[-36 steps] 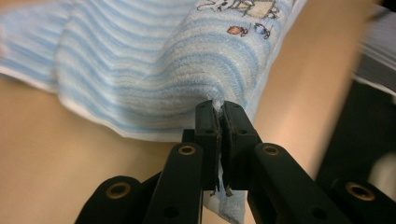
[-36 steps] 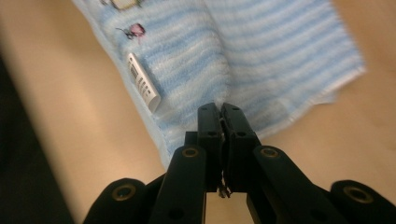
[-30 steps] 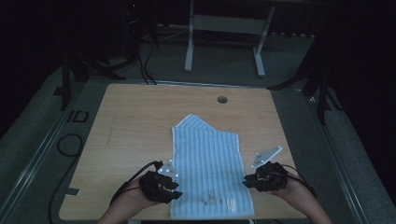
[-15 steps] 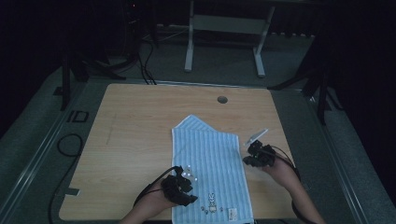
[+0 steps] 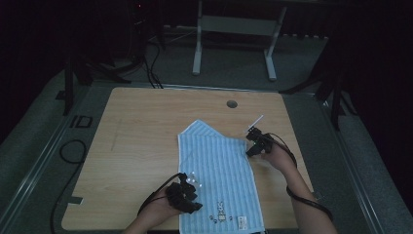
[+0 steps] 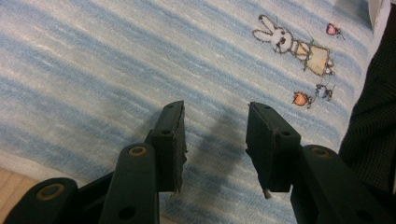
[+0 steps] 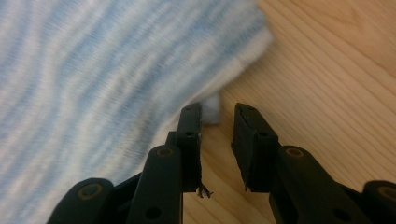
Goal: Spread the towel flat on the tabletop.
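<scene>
Towel (image 5: 216, 170) lies under the part-open left gripper (image 6: 215, 140), beside the narrow-open right gripper (image 7: 217, 140).

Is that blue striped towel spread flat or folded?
Partly folded: the towel lies flat on the table, but its far left corner is turned in, leaving a slanted edge.

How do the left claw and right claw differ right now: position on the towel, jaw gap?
The left claw hangs over the towel near its rabbit print; the right claw sits at the towel's far right corner, mostly over bare table. The left's jaws stand wider apart than the right's, which have just been opening. Both have nothing between the jaws.
</scene>
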Tool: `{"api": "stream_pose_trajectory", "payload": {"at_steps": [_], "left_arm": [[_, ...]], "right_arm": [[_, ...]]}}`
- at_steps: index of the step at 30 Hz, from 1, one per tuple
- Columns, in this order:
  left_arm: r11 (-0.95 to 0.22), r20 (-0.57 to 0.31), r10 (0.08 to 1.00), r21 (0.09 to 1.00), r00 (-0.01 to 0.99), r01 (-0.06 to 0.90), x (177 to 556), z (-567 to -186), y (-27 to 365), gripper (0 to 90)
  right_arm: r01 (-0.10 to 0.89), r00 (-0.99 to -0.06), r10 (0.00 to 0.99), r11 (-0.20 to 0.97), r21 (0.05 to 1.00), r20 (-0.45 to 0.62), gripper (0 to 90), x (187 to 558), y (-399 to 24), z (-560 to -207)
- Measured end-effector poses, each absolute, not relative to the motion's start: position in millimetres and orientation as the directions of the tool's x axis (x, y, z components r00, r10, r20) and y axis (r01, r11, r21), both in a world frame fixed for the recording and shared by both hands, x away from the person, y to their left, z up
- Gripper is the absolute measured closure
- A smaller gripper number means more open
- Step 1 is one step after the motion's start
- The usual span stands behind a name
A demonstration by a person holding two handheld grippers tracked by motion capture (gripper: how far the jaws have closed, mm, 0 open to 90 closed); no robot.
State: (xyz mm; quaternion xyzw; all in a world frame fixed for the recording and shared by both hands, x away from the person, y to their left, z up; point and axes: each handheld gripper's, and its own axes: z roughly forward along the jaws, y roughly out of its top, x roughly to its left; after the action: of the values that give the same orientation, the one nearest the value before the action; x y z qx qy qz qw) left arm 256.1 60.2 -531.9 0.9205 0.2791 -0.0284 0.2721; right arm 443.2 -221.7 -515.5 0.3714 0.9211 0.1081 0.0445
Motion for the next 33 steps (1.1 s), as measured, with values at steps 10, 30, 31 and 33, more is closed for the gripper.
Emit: {"api": "stream_pose_trajectory", "payload": {"at_steps": [10, 30, 31, 33], "left_arm": [[-0.692, -0.205, 0.499, 0.490, 0.842, 0.530, 256, -533, 62, 56.9], [-0.715, -0.213, 0.467, 0.479, 0.858, 0.508, 249, -532, 62, 54.3], [-0.715, -0.213, 0.467, 0.479, 0.858, 0.508, 249, -532, 62, 53.8], [-0.718, -0.215, 0.464, 0.477, 0.859, 0.507, 248, -531, 62, 53.8]], "right_arm": [[0.635, -0.751, 0.659, 0.740, 0.223, -0.049, 86.6, 441, -218, -509], [0.795, -0.495, 0.857, 0.513, 0.322, -0.142, 69.0, 484, -283, -460], [0.795, -0.495, 0.857, 0.513, 0.322, -0.142, 69.0, 484, -283, -460], [0.767, -0.567, 0.820, 0.560, 0.314, -0.076, 68.7, 466, -270, -469]]}}
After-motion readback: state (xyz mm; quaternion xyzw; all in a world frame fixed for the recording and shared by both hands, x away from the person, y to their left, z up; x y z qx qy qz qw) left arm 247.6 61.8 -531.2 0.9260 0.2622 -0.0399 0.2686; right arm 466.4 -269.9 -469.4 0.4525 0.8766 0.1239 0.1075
